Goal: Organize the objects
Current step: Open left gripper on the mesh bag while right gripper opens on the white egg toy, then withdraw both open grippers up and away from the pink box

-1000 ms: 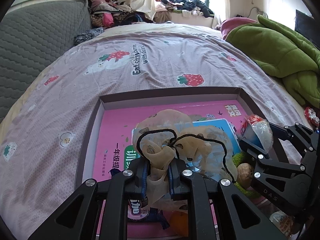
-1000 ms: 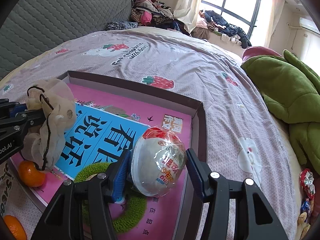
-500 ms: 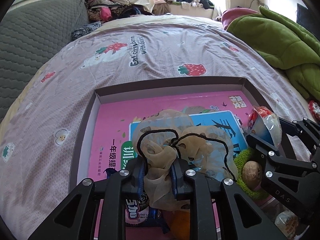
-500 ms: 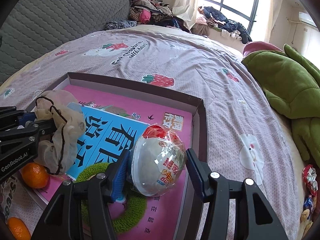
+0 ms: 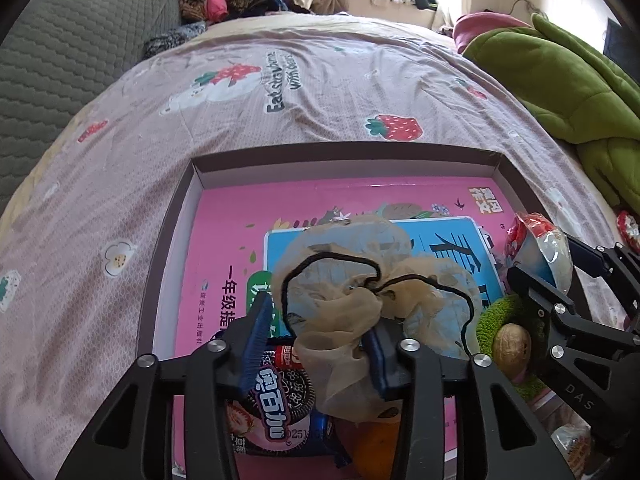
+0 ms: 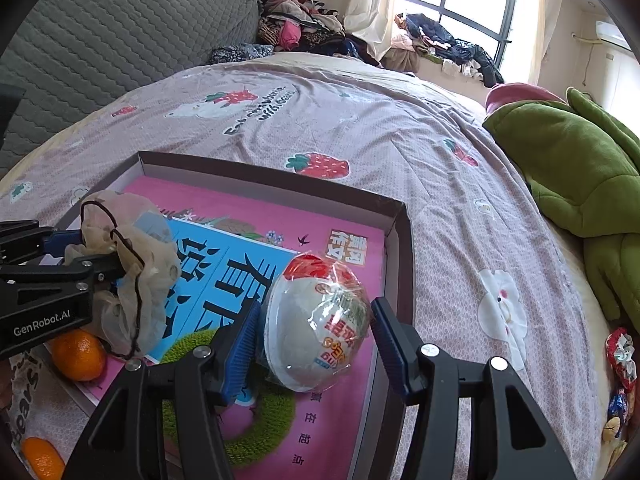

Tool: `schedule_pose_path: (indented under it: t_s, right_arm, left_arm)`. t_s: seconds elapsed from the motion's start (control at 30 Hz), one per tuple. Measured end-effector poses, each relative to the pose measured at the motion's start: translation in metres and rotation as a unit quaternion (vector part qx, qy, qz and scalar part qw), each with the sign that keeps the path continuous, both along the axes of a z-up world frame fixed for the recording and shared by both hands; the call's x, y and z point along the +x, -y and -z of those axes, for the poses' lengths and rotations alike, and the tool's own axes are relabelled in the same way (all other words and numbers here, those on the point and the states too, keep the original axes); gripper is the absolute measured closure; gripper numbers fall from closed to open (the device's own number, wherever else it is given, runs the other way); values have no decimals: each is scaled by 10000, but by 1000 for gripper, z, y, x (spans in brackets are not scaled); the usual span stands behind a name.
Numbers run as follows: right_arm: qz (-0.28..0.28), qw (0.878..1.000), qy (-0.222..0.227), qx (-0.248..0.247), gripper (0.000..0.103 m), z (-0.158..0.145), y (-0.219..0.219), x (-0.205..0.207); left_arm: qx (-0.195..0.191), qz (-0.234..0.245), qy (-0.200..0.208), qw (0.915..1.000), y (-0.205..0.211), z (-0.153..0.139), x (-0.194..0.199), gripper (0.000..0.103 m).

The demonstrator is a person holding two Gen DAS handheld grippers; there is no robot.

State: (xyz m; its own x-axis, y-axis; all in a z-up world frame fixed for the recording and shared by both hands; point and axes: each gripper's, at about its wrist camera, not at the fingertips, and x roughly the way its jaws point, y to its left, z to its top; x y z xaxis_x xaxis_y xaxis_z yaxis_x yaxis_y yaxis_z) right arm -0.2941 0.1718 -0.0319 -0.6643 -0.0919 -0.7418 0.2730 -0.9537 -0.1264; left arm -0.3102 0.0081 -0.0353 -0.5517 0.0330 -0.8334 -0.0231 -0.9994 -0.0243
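Big bed w/ a pale purple sheet [image 5: 320, 92] printed w/ strawberries & bears fills the room. Gray quilted headboard [image 6: 120, 40] on the left, pile of clothes [image 6: 304, 20] at the far end by the window [image 6: 472, 4], green plush blanket [image 6: 572, 168] on the right. On the sheet sits a shallow brown box [image 5: 344, 152] w/ a pink book [image 5: 224, 248] flat inside. Left gripper [image 5: 316, 340] has its jaws apart; the tan net bag [image 5: 352, 292] w/ black cord hangs between them, touching the right pad, over the box. Right gripper [image 6: 314, 344] is open too, w/ the wrapped egg toy [image 6: 320, 320] sitting between its pads, near the box's right wall. Green fuzzy ring [image 6: 256, 412], orange [image 6: 78, 354] & cookie pack [image 5: 280, 396] lie in the box too.
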Motion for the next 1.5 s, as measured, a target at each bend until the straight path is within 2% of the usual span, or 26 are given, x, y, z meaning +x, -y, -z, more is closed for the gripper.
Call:
schedule_pose_path:
  t_s: [0.2,0.47,0.57,0.73,0.8,1.27,1.5]
  right_arm:
    - [-78,9999,-52,-85,47,-8,0,2]
    - [-95,9999,-19,-101,47,-11,1,3]
    - [-134,9998,-27,-130,45,-13,1,4]
    - [-120,9997,-54,-221,44,-18,0,5]
    - [-99,9996,-72,-253,44,-20,-2,6]
    - [-187,9983,-358,-411,44,-51,0,20]
    - [-250,9971,-454,-562,42,-67,2,33]
  left_arm:
    - [-17,1,258,9997,3,0,-1,47]
    - [-58,32,339,9994,4,-3,2,41]
    - [54,43,392,9992,6,-5,3,40]
    - [600,18,570,9966,15,-8,4,36]
    - [639,-26,577,9963,17,-10,5,36]
    - [557,-113,405,9976,20,-26,18,36]
    - [179,-396,29,9990,20,-49,33,32]
